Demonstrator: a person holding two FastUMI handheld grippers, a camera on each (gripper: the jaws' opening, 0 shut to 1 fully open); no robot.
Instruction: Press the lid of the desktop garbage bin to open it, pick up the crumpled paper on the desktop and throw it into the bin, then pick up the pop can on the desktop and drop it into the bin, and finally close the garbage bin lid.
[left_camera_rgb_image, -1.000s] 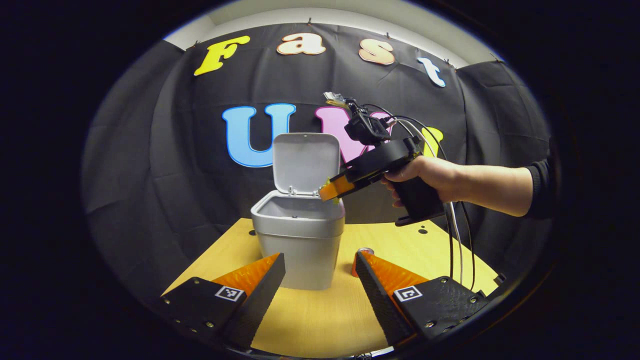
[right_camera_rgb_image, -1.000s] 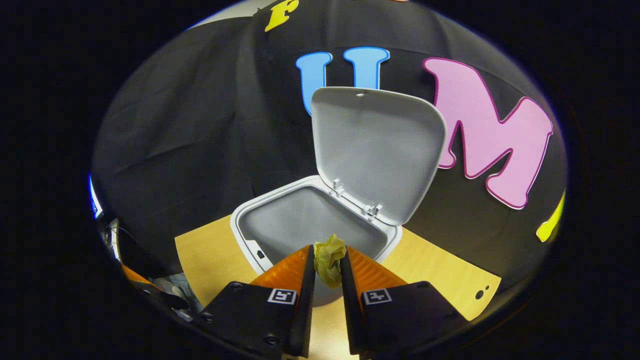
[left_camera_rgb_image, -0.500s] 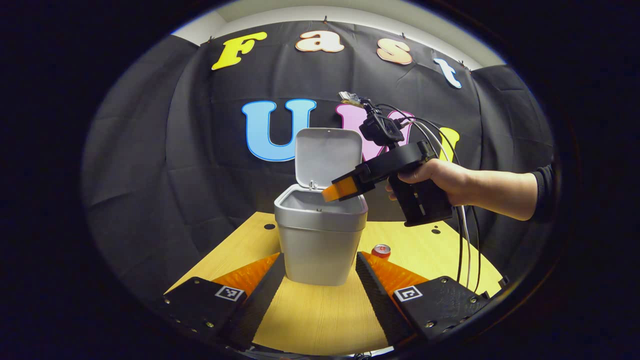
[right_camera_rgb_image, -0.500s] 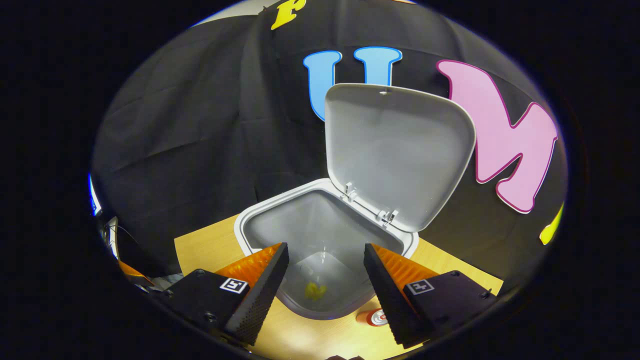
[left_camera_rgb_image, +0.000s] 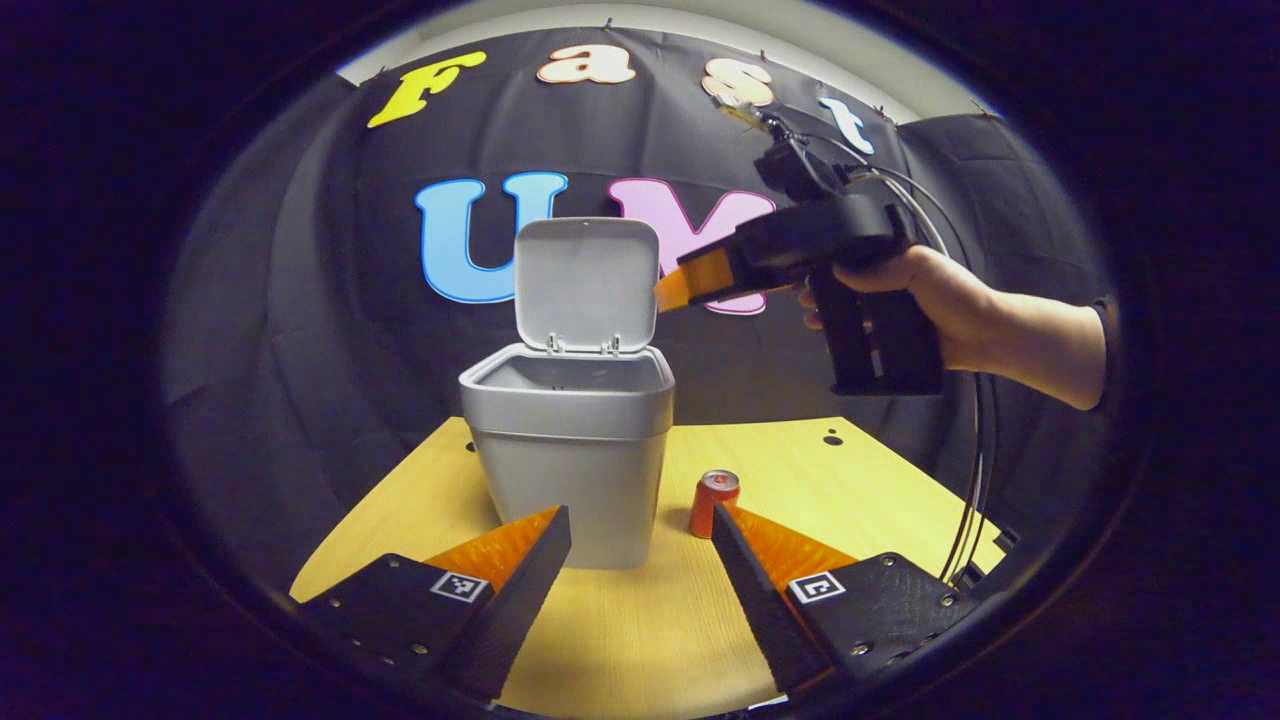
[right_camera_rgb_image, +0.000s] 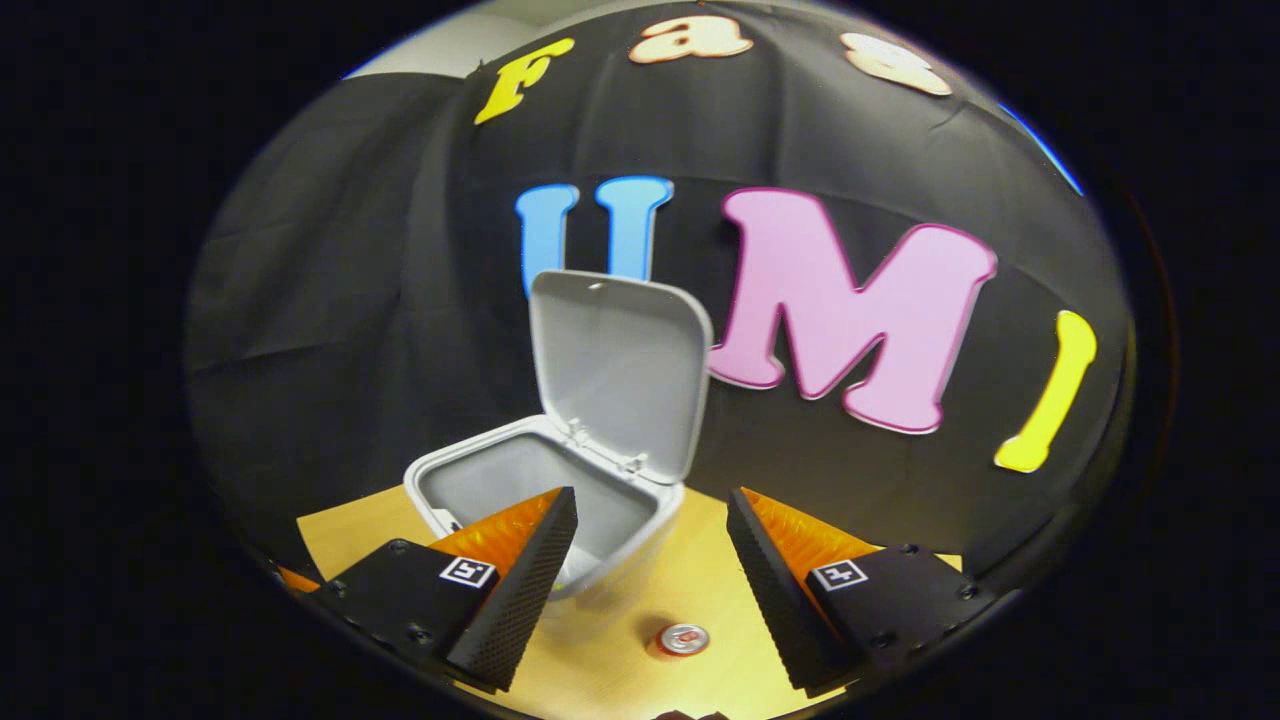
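A grey bin stands on the wooden desk with its lid upright and open. A red pop can stands to the bin's right, just beyond my left gripper's open, empty fingers. A hand holds my right gripper up in the air, level with the lid and to its right. In the right gripper view, my right gripper is open and empty above the bin, its lid and the can. The paper is hidden from here.
The black cloth wall runs close behind the desk. Cables hang from the right gripper down to the desk's right edge. Small dark holes dot the desk top behind the can.
My right gripper opened and let the yellow paper fall into the bin, then rose and drew back to the right of the lid. The left gripper view shifted a little.
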